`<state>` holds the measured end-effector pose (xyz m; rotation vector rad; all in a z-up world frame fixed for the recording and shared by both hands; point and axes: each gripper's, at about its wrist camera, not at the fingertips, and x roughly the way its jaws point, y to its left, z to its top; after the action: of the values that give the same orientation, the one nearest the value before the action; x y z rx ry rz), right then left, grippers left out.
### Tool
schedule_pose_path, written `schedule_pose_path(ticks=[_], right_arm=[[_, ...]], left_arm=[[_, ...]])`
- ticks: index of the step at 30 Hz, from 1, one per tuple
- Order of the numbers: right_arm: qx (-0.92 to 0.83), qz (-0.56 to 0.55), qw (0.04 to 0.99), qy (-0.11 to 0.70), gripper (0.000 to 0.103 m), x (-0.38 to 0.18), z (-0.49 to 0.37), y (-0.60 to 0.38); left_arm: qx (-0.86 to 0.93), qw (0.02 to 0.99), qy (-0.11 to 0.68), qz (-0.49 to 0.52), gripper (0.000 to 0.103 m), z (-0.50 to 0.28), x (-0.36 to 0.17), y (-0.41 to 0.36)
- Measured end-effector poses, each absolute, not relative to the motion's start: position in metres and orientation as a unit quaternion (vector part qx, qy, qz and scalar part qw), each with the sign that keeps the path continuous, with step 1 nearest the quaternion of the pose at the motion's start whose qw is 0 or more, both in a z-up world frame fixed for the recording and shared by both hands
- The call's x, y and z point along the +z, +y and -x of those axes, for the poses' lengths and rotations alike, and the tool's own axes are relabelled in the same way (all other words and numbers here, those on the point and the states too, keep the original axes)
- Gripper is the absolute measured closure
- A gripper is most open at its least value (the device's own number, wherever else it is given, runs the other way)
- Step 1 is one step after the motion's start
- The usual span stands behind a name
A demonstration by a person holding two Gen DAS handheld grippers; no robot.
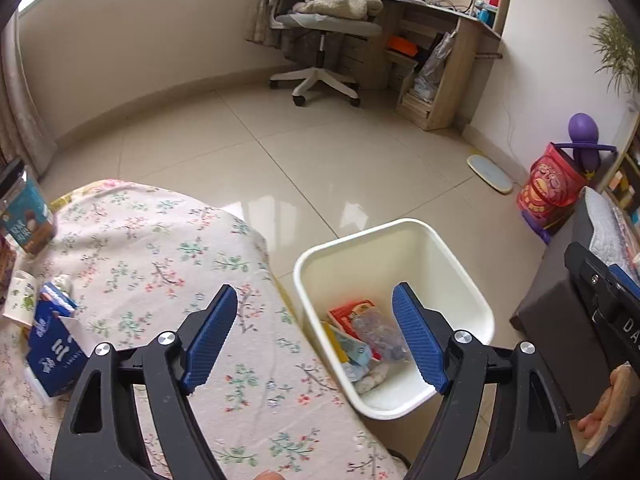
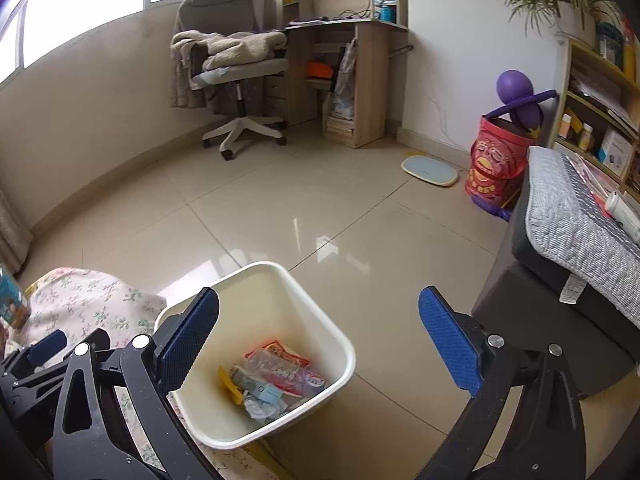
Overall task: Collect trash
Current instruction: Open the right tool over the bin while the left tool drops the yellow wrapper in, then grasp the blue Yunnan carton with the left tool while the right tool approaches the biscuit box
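A white trash bin [image 1: 452,264] stands on the floor beside the table with the floral cloth [image 1: 160,240]. Inside lie a red wrapper [image 1: 348,314], a crumpled clear plastic bottle [image 1: 378,334] and other scraps. My left gripper [image 1: 315,292] hovers open over the table's edge and the bin, with nothing between its fingers. My right gripper [image 2: 320,295] is open wide above the bin [image 2: 256,292] and holds nothing. A blue carton [image 1: 56,352], a teal box [image 1: 28,216] and a white cup [image 1: 20,296] sit on the cloth at the left.
A dark ottoman with a grey cushion [image 2: 568,240] stands right of the bin. Farther off are an office chair [image 2: 240,72], a desk [image 2: 352,80], a red bag [image 2: 496,160], a bathroom scale [image 2: 430,170] and open tiled floor.
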<state>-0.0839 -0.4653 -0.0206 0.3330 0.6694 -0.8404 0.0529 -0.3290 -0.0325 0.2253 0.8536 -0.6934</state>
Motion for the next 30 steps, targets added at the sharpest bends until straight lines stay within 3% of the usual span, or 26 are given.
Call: schedule_pose_path(ticks=[19,25,30], right_arm=[[-0.319,-0.067,0.873,0.362,0.007,-0.033,0.003,-0.36],[-0.294,-0.051,0.876,0.38,0.007,-0.042,-0.019,-0.334],[-0.28,-0.046,0.876,0.39,0.007,-0.047,-0.033,-0.321]], left_arm=[[-0.199,0.901,0.367,-0.117,0.015,-0.083,-0.036,-0.203],[-0.175,0.887,0.402,-0.145,0.014,-0.108,-0.052,-0.174],[-0.159,0.856,0.437,-0.226,0.013,-0.134,-0.08,-0.157]])
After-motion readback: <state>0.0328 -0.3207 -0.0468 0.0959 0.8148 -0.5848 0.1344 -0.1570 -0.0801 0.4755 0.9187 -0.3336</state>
